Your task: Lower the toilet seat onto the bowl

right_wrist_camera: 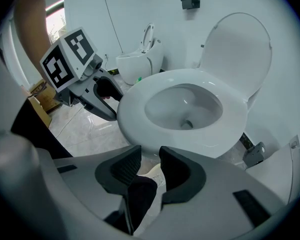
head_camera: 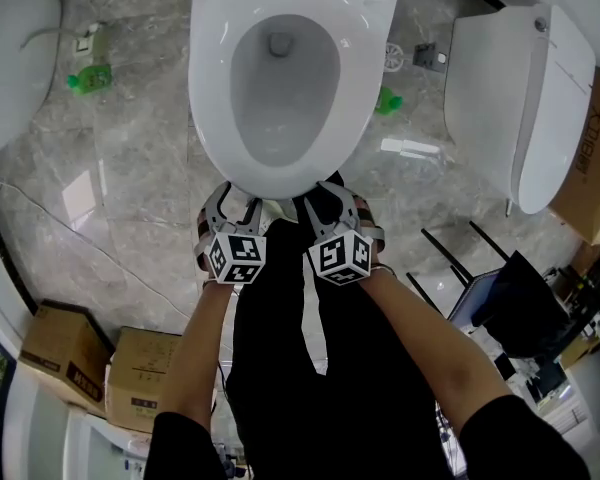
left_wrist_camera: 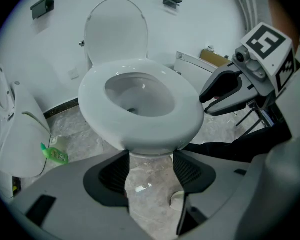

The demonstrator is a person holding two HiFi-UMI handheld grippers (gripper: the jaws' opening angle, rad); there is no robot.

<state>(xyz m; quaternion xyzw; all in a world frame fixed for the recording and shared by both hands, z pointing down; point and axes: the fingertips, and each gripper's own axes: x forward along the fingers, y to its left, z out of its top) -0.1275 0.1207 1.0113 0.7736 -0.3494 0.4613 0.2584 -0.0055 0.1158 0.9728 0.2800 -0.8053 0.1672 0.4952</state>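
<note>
**Seat flat on the bowl, both claws empty at its front edge**

The toilet seat (head_camera: pixel 208 78) lies flat on the bowl (head_camera: pixel 280 103), and only the lid (left_wrist_camera: pixel 117 29) stands upright at the back. The left claw (left_wrist_camera: pixel 151 166) hangs just below the seat's front edge, spread wide with bare floor (left_wrist_camera: pixel 145 189) between its pads. The right claw (right_wrist_camera: pixel 150 164) sits beside it, parted more narrowly and gripping nothing. The seat looks like stiff, smooth, slippery plastic, hinged at the back. It is likely light, and its front rim is the best place to hold it.

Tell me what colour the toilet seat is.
The toilet seat is white, clearest in the head view.
</note>
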